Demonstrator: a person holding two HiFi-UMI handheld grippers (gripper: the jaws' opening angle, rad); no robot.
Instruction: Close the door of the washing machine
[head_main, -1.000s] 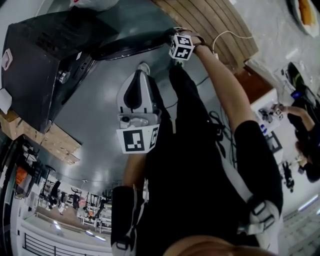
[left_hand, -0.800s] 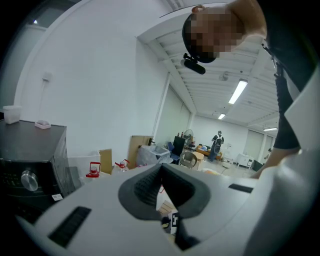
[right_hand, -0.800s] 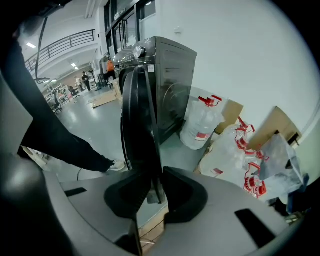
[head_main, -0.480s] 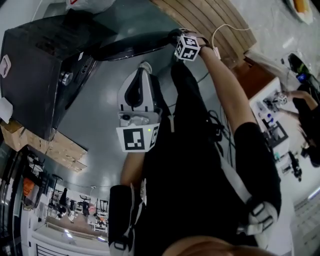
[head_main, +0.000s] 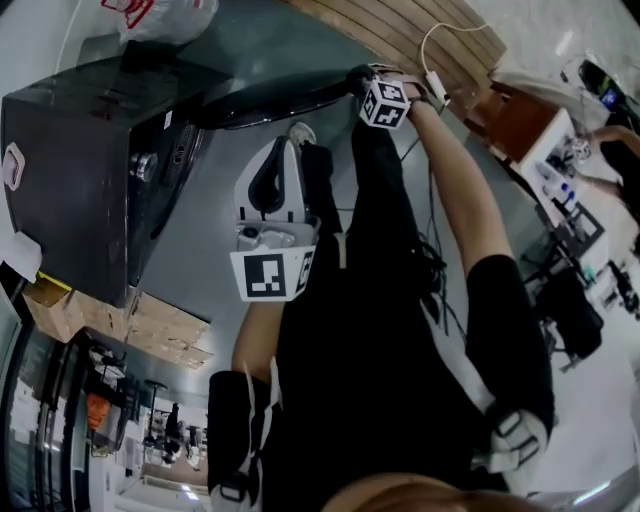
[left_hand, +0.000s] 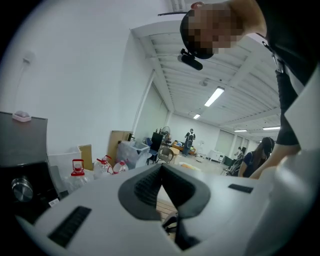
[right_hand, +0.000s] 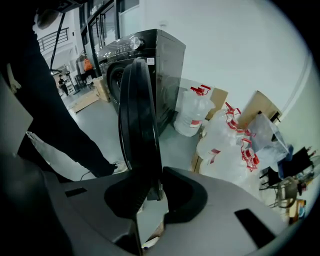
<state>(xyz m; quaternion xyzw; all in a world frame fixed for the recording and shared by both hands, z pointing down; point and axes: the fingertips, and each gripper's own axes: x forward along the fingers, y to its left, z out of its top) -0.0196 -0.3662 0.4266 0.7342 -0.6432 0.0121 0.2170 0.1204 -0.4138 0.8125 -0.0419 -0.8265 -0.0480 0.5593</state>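
Note:
The black washing machine (head_main: 90, 170) stands at the upper left of the head view, and its round dark door (head_main: 270, 100) hangs open and reaches across to my right gripper (head_main: 357, 80). In the right gripper view the door (right_hand: 137, 115) stands edge-on in front of the washing machine (right_hand: 150, 65), and its rim runs down between the pads of my right gripper (right_hand: 152, 192), which is shut on it. My left gripper (head_main: 283, 148) hovers over the grey floor beside the person's legs, shut and empty. In its own view the left gripper (left_hand: 161, 167) points level, with the washing machine (left_hand: 20, 170) at the left edge.
Large water jugs (right_hand: 192, 112) and cardboard stand beside the machine's far side. Cardboard boxes (head_main: 130, 320) lie on its near side, a wooden slatted panel (head_main: 400, 30) is behind the door, and a plastic bag (head_main: 155, 15) is at the top. Desks and people fill the right (head_main: 600, 120).
My right gripper, with the door's rim in it, has shifted to the right in the head view. The head view has swung, and the machine now sits lower and larger.

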